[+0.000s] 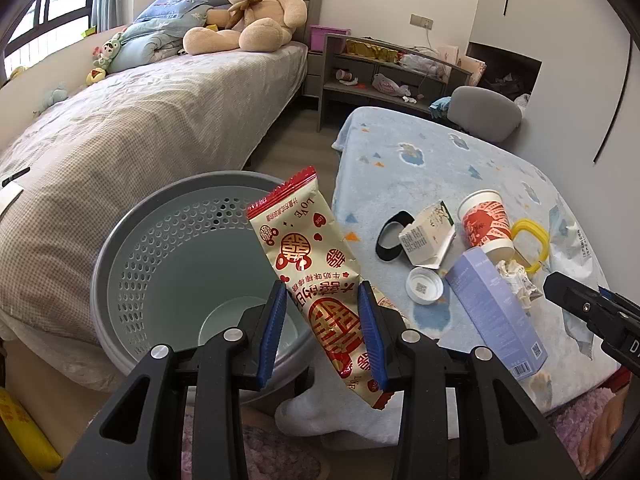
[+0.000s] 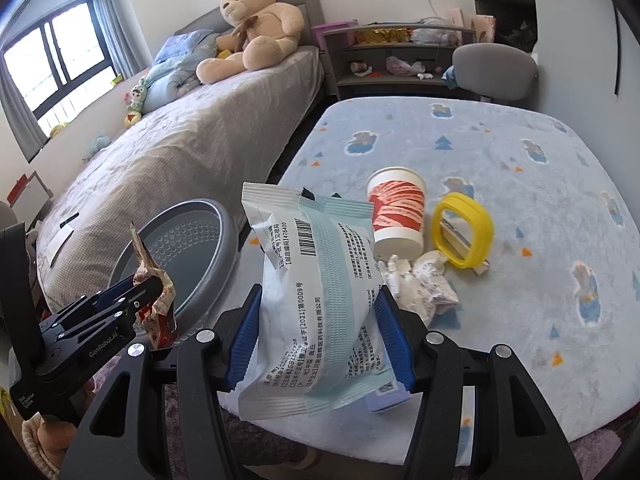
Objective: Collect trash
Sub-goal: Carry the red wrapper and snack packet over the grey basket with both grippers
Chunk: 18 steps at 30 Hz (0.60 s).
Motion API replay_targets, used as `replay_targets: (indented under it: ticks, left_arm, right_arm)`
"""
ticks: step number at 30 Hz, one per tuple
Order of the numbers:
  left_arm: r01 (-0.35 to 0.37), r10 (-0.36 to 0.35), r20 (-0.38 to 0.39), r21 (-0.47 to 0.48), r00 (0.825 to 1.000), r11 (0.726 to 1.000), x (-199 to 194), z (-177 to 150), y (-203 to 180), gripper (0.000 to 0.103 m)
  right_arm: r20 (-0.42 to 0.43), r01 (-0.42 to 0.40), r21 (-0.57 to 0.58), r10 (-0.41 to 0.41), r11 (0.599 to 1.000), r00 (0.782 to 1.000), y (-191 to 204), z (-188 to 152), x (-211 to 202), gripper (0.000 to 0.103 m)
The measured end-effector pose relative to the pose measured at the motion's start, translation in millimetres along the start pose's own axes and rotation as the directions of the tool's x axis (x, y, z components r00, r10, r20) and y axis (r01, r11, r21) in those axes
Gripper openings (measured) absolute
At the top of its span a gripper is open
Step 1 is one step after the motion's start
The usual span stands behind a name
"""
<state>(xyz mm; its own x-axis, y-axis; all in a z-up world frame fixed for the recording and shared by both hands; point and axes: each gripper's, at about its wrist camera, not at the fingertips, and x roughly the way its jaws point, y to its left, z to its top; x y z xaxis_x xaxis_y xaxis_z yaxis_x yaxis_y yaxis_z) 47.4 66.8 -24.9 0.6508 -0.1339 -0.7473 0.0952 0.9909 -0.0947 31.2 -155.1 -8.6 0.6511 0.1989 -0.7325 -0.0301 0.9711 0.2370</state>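
Trash: red/cream snack wrapper (image 1: pixel 320 280) clamped in left gripper (image 1: pixel 322 334) jaws, over bin (image 1: pixel 168 240).
Risk L: wrapper leans toward surface (image 1: pixel 440 152); release may miss rim.
R gripper (image 2: pixel 316 332): jaws squeezing white pouch (image 2: pixel 316 280) above surface, not yet near bin; slick film, could slip.

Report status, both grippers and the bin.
Left gripper shut on snack wrapper. Right gripper shut on white pouch. Grey bin open, path clear.

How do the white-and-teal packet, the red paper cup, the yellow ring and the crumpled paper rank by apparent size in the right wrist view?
1. White-and-teal packet, though nearness to the camera inflates it.
2. Red paper cup.
3. Yellow ring and crumpled paper look alike; not ranked.
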Motion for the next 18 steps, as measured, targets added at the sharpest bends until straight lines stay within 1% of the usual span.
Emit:
replay_targets:
  ticks: [4, 12, 18]
  left_arm:
    - [-0.019, 0.019, 0.006, -0.017, 1.0, 1.0, 2, 1, 21, 0.036]
    - [-0.049, 0.048, -0.005, -0.053, 0.999, 0.997, 11, 3, 61, 0.036]
    - [-0.082, 0.082, -0.009, -0.078, 0.997, 0.994, 17, 6, 86, 0.036]
  right_arm:
    - [-0.019, -0.021, -0.039, 0.02, 0.999, 1.0, 25, 5, 15, 0.055]
    - [-0.054, -0.072, -0.115, 0.066, 0.991, 0.996, 71, 12, 45, 0.055]
    - [-0.076, -0.116, -0.152, 0.105, 0.982, 0.992, 96, 18, 66, 0.055]
